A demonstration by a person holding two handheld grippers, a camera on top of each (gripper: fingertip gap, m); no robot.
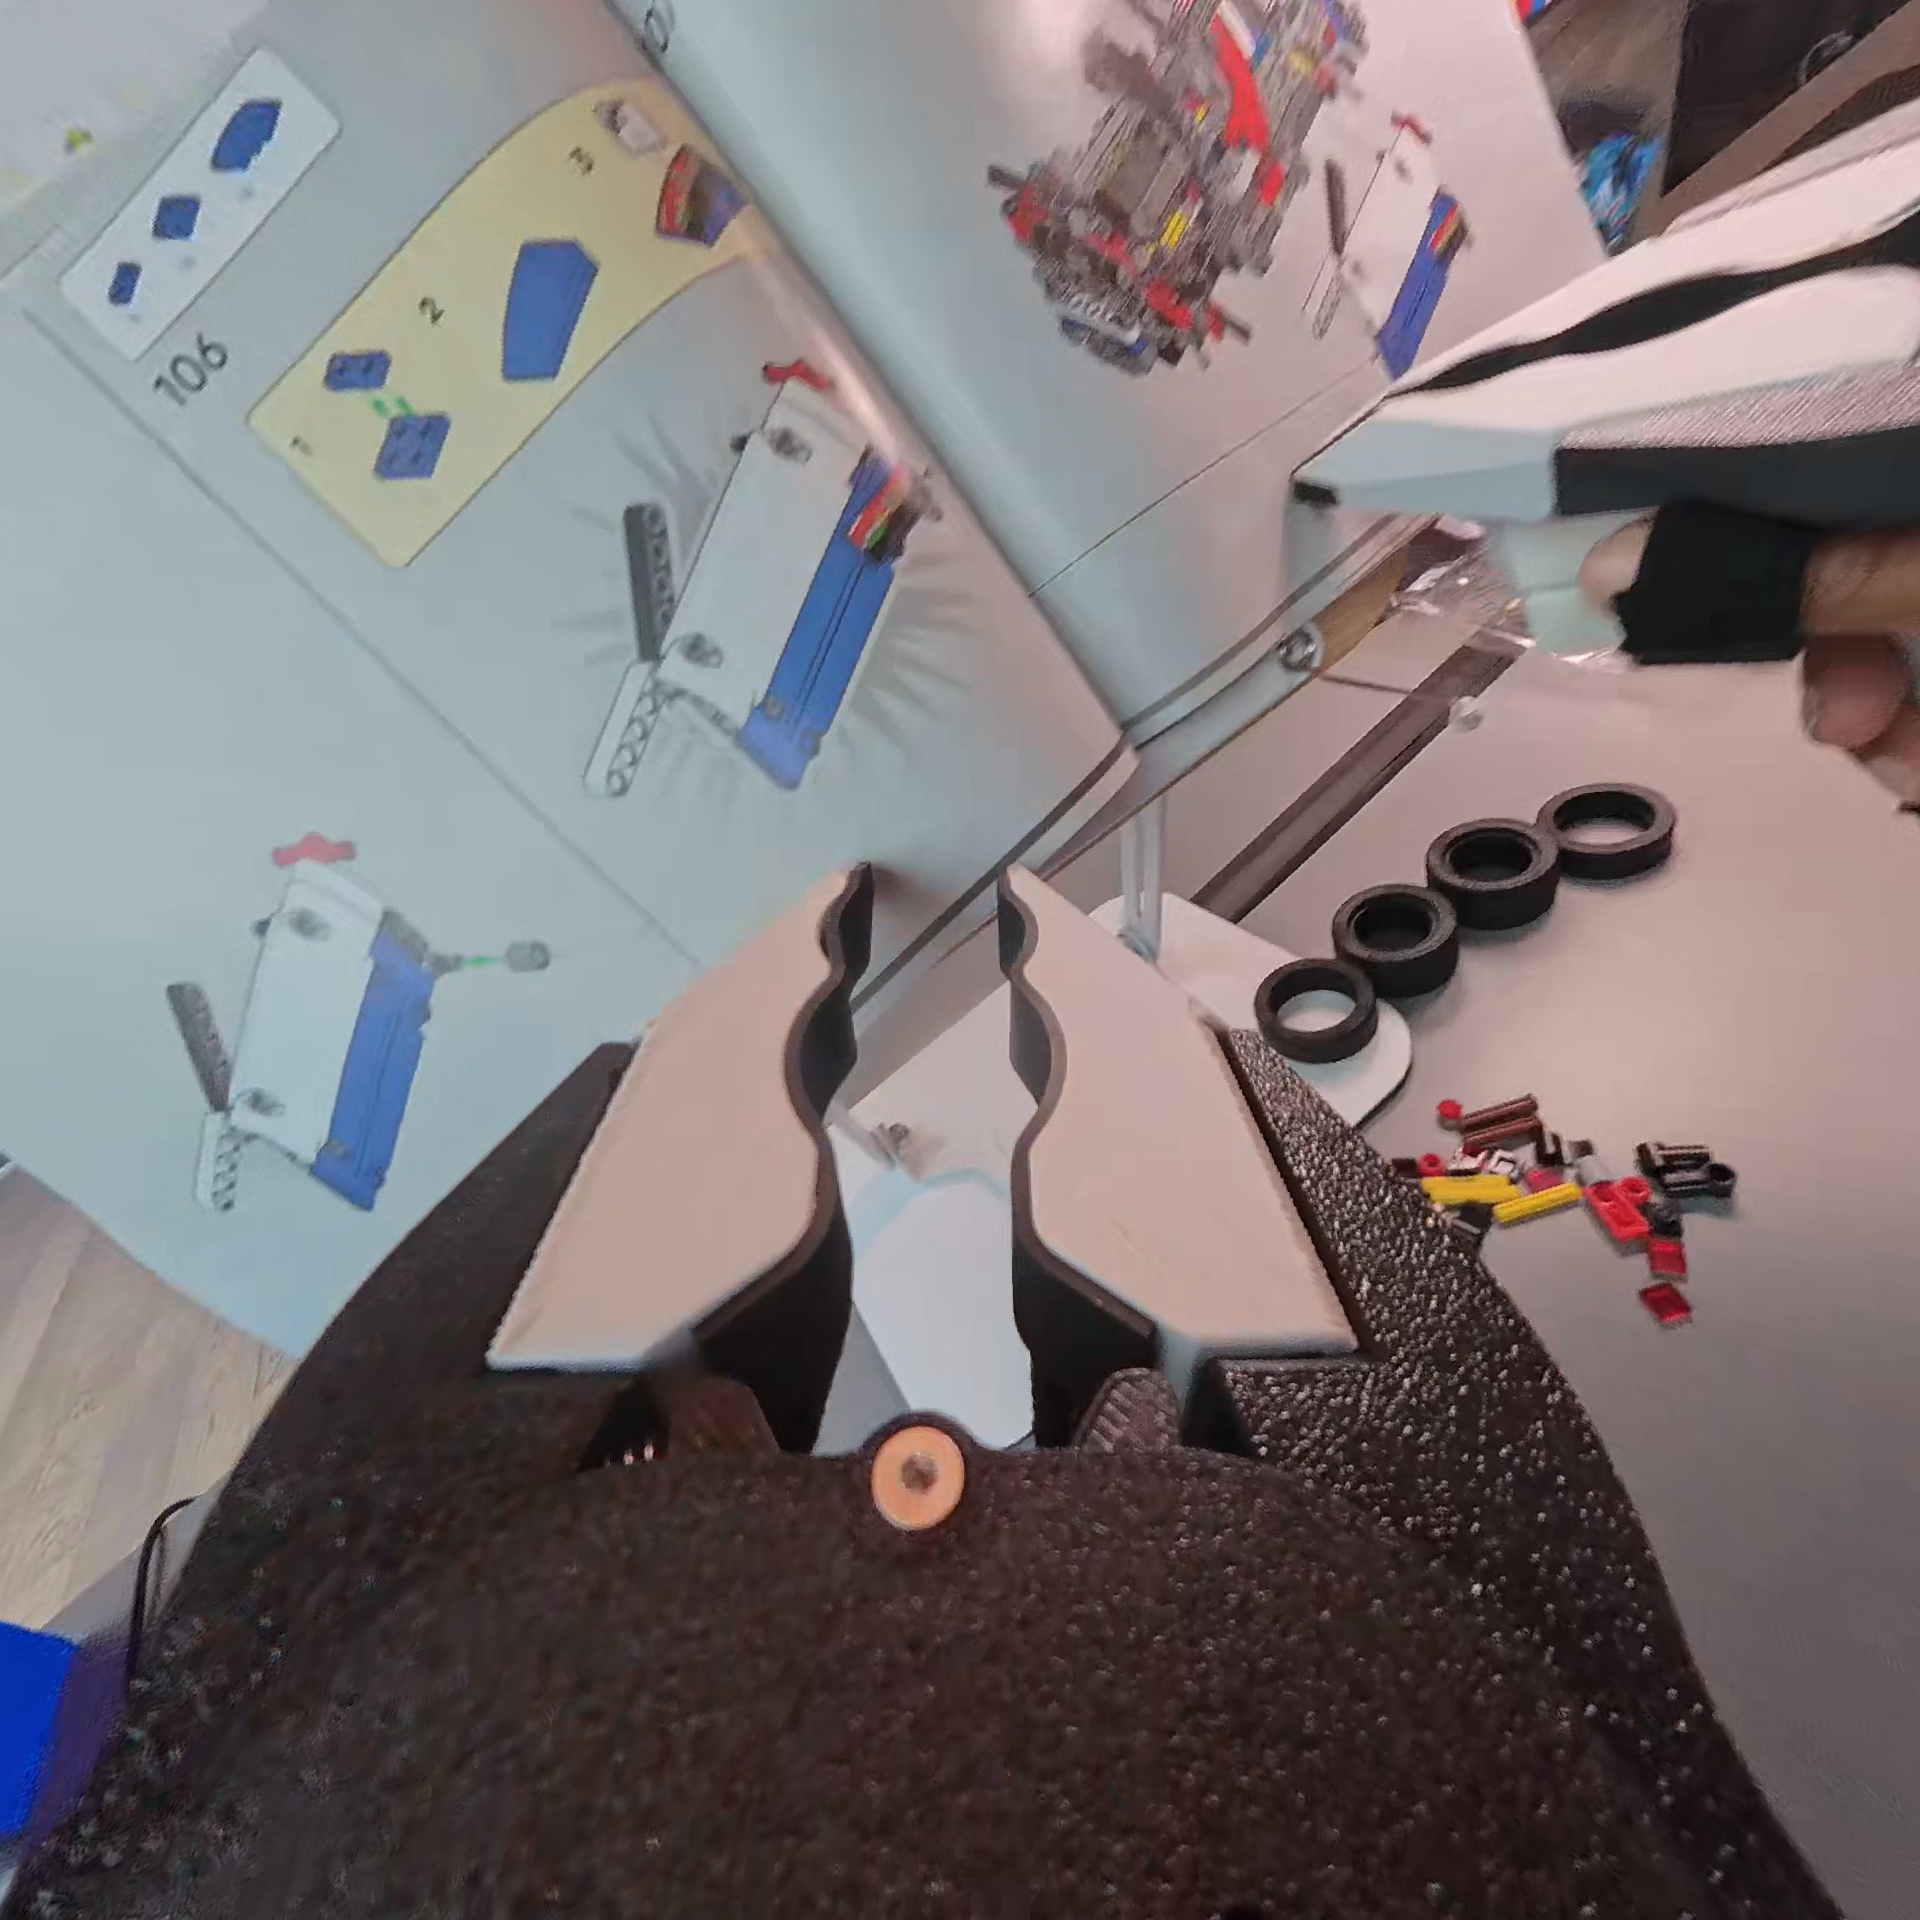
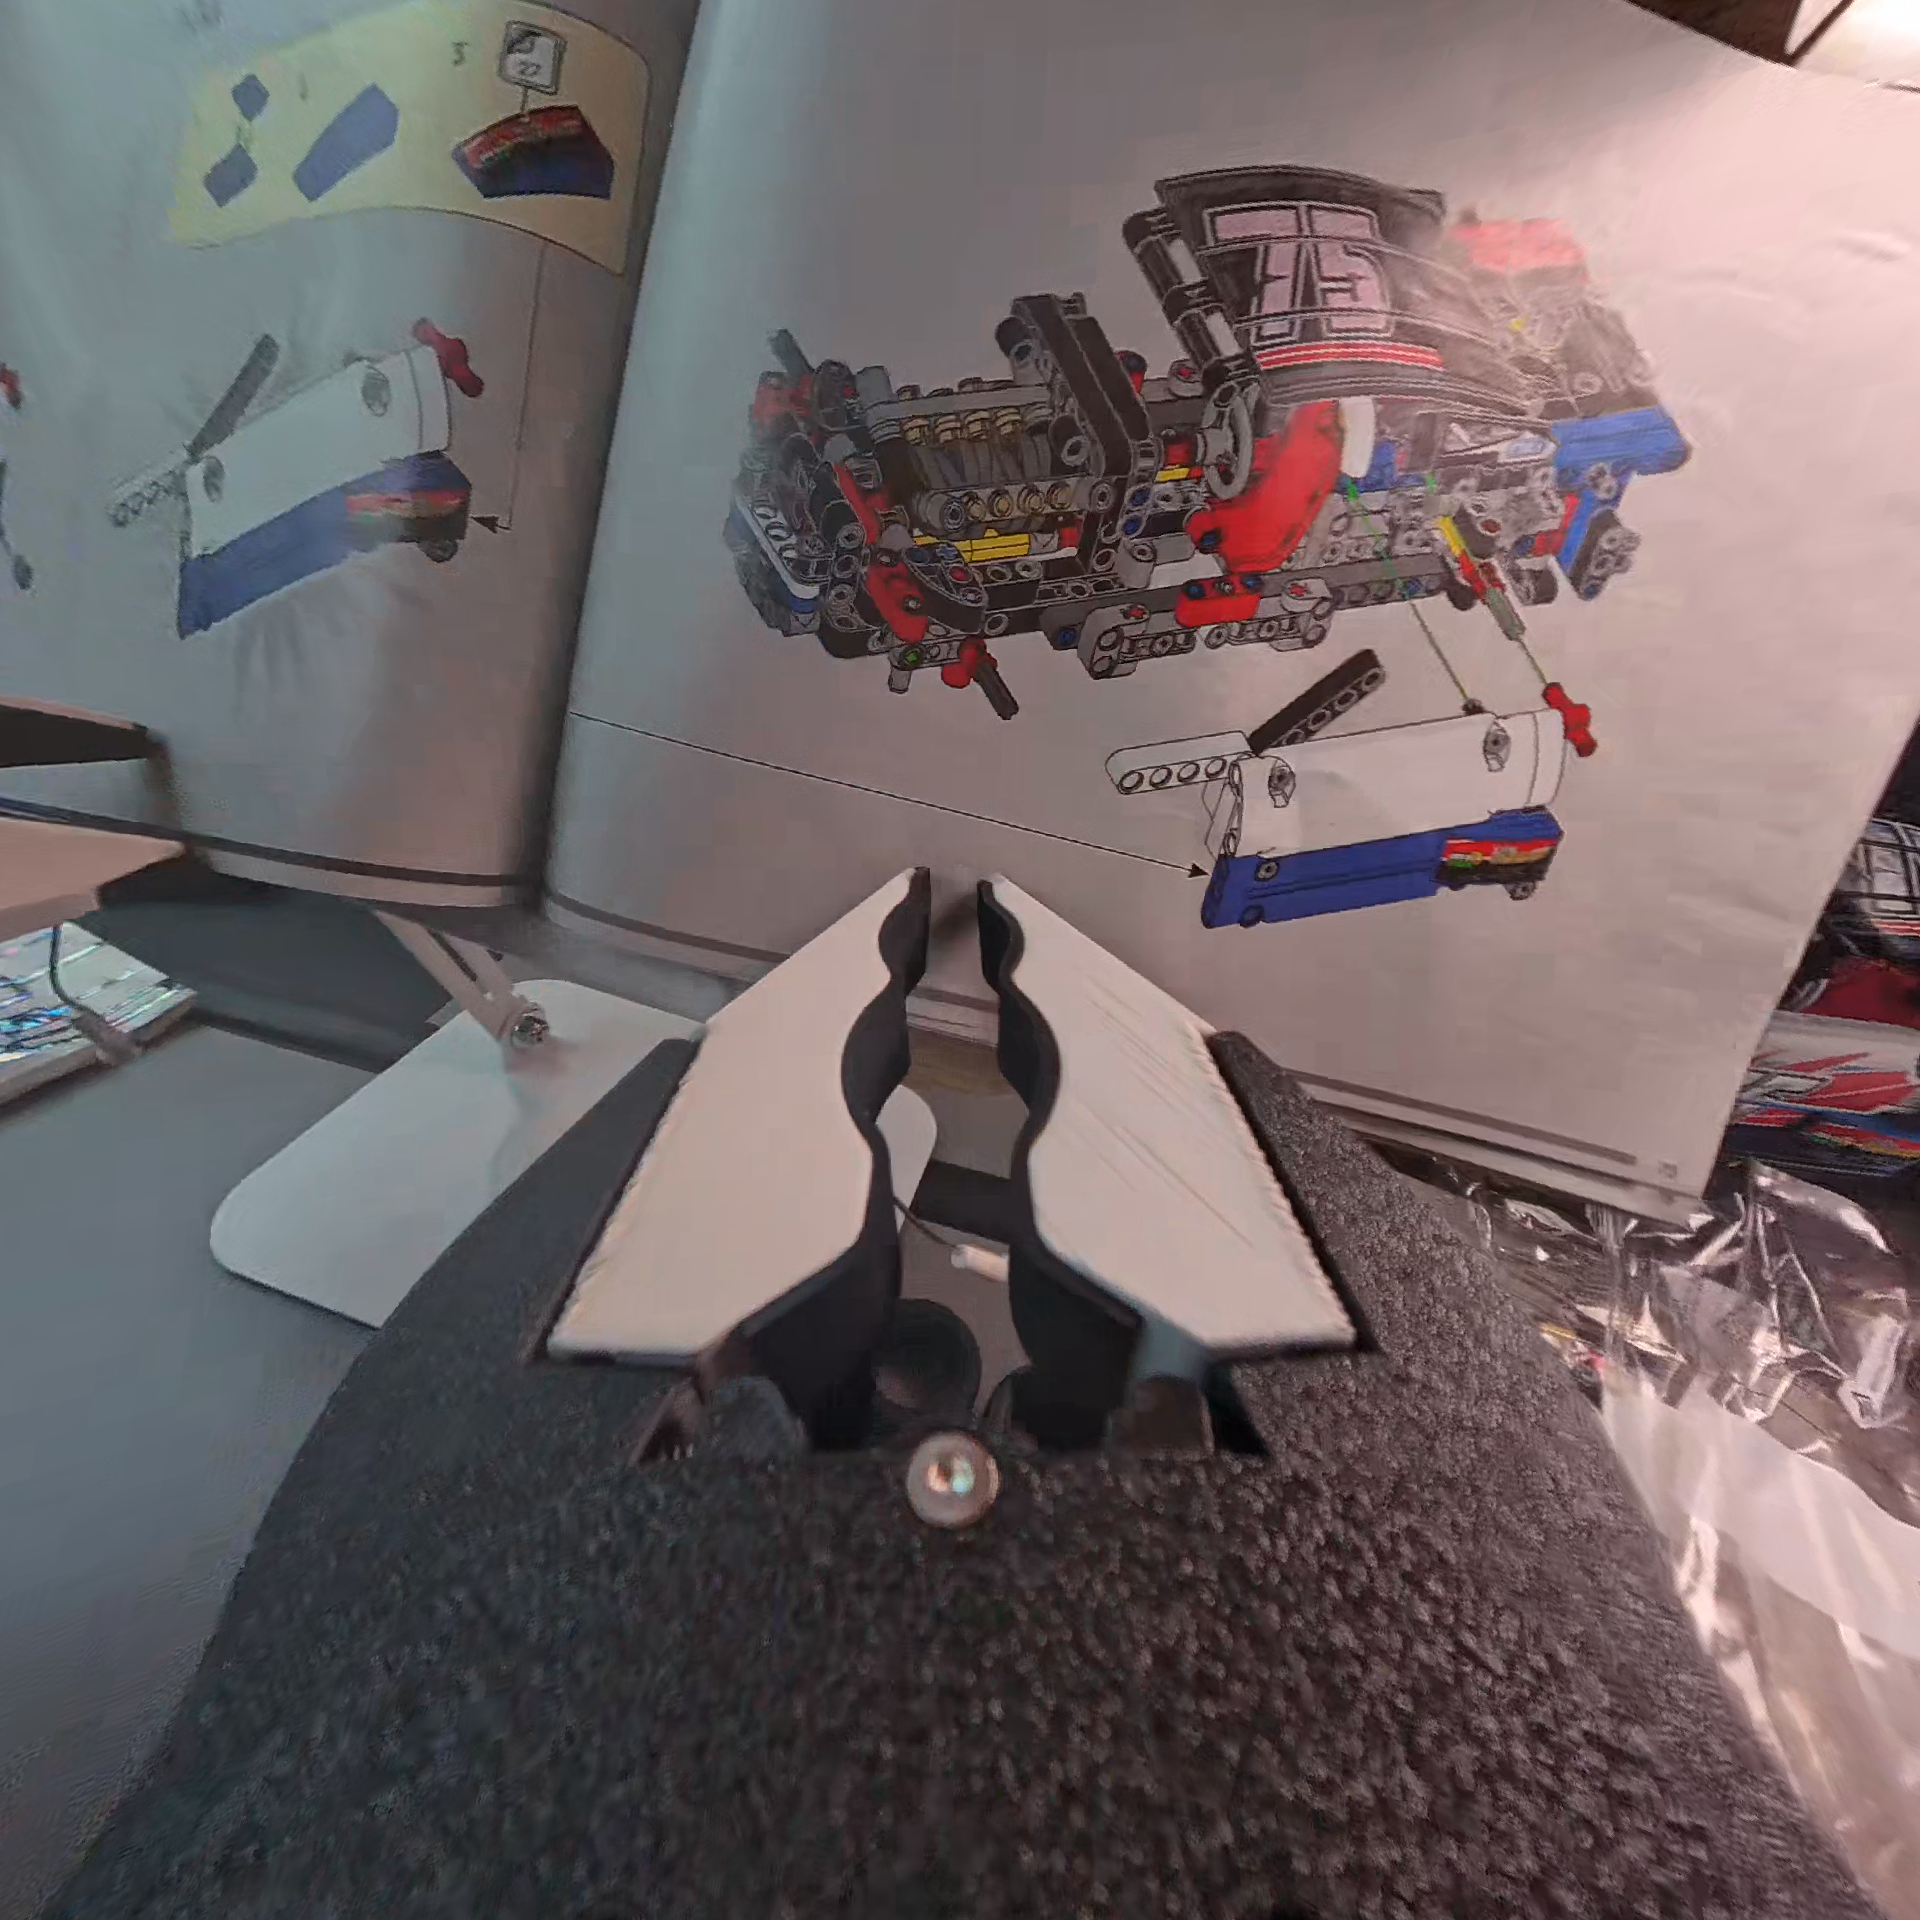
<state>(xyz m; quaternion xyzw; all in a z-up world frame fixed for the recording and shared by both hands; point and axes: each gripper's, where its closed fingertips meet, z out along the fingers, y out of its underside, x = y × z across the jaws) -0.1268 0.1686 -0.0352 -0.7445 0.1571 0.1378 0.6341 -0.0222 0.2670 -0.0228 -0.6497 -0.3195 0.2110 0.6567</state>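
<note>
An open building-instruction booklet (image 1: pixel 540 582) leans on a white stand (image 2: pixel 436 1143). My left gripper (image 1: pixel 933 894) is open and empty, with its tips close to the lower edge of the left page. My right gripper (image 2: pixel 948 883) is empty, with its jaws a narrow gap apart. It points at the bottom of the right page (image 2: pixel 1039 810). It also shows in the left wrist view (image 1: pixel 1340 483), held by a hand (image 1: pixel 1860 665), beside the booklet's edge.
Several black tyres (image 1: pixel 1486 868) lie in a row on the grey table. Next to them is a pile of small red, yellow and black bricks (image 1: pixel 1558 1184). Crumpled clear plastic bags (image 2: pixel 1714 1299) lie to the right of the booklet. A toy box (image 2: pixel 1849 1091) stands behind it.
</note>
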